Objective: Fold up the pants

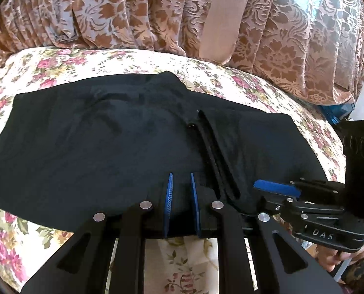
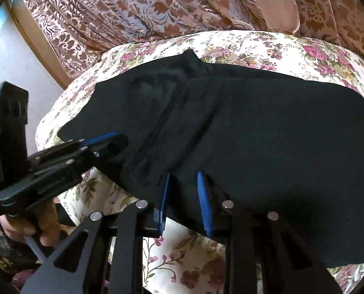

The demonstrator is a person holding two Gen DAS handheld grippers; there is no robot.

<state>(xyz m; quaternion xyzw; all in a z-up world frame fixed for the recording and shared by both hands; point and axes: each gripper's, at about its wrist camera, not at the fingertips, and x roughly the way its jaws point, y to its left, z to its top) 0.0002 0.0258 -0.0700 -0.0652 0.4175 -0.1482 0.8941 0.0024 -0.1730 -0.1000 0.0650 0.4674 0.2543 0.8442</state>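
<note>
Black pants (image 1: 108,134) lie spread flat across a floral bedsheet (image 1: 59,61), with the open fly (image 1: 213,154) running toward me. My left gripper (image 1: 182,175) is at the near edge of the waist and is shut on a pinch of the black cloth. In the right wrist view the same pants (image 2: 267,134) fill the middle. My right gripper (image 2: 183,174) straddles their near edge, its blue pads a little apart with cloth lying between them. Each gripper shows in the other's view: the right gripper (image 1: 257,186) beside the fly, the left gripper (image 2: 115,134) at the waist corner.
A brown and cream patterned curtain (image 1: 132,12) hangs close behind the bed. The sheet's near edge (image 2: 182,264) drops away just below the fingers. A person's hand (image 2: 22,227) holds the left gripper's handle. A blue object (image 1: 333,112) sits by the bed's right end.
</note>
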